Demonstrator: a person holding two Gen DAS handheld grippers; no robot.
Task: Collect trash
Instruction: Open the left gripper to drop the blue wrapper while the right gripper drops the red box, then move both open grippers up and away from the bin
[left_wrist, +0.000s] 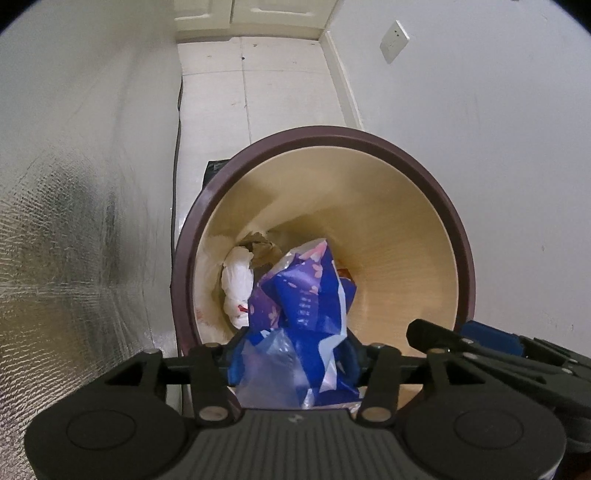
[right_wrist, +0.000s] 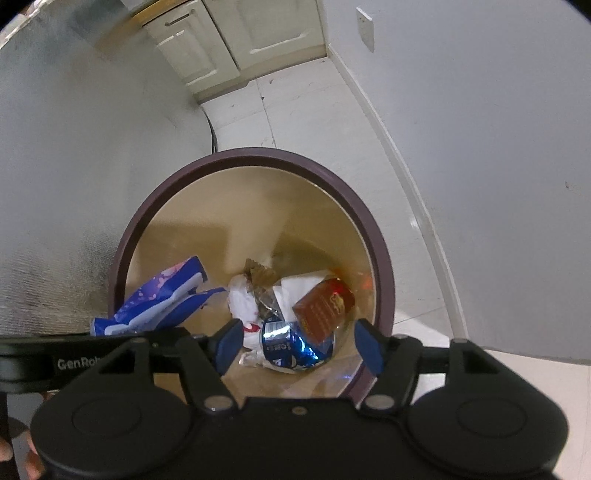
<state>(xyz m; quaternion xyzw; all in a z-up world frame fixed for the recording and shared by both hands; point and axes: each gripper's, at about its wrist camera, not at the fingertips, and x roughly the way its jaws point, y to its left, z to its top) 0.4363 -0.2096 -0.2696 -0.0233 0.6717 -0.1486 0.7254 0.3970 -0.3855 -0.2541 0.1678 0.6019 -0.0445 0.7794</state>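
Both grippers point steeply down over the round trash bin (left_wrist: 466, 258), dark purple rim, pale cream inner wall; bin sits on white tiled floor (left_wrist: 221, 92) in a narrow gap between a silvery textured panel (left_wrist: 55, 240) on the left and a white wall (left_wrist: 480, 147) on the right

Left gripper (left_wrist: 291, 354): crumpled blue-and-purple plastic wrapper (left_wrist: 303, 295) with pink blossom print fills the space between its fingers, which are partly spread. Pads are hidden behind the wrapper, so can't tell whether they are pressing on it. Wrapper pokes down into the bin mouth, near the left/near side of the rim

Right gripper (right_wrist: 299, 345): jaws spread wide, blue pads (right_wrist: 231, 343) clear on both sides, nothing between them; it hangs over the near edge of the bin

Already at the bin bottom: white crumpled plastic bag (right_wrist: 243, 299), brownish scrap of paper (right_wrist: 260, 273), red-brown carton (right_wrist: 325, 306) lying tilted, shiny blue foil snack packet (right_wrist: 284, 343) just below the carton

In the right wrist view the left gripper's body crosses the lower left with the wrapper sticking out above it, over the bin's left rim

Background: cream cabinet doors (right_wrist: 221, 48) at the far end of the floor, white wall switch plate (left_wrist: 394, 41) on the wall
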